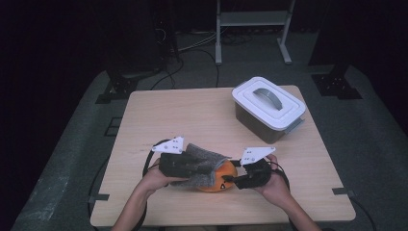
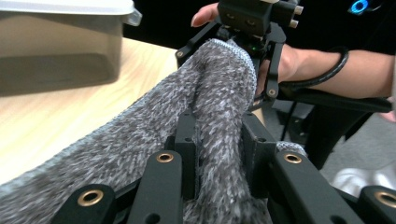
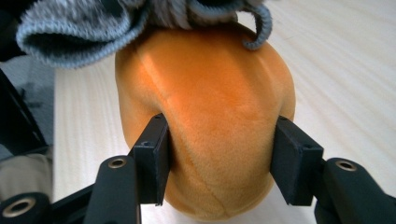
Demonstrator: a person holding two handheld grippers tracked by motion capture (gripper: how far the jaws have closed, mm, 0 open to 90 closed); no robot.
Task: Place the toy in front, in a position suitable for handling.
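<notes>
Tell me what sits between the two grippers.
In the high view, the grey knitted cloth and the orange plush toy lie between the left gripper and right gripper; each grips one.

Both forearms are coming up from the bottom of the high view. The left gripper [image 1: 192, 166], left of middle, is squeezing a grey fuzzy cloth [image 2: 219, 93]. The right gripper [image 1: 231, 179], beside it, is pinching an orange plush toy [image 3: 210, 121].
</notes>
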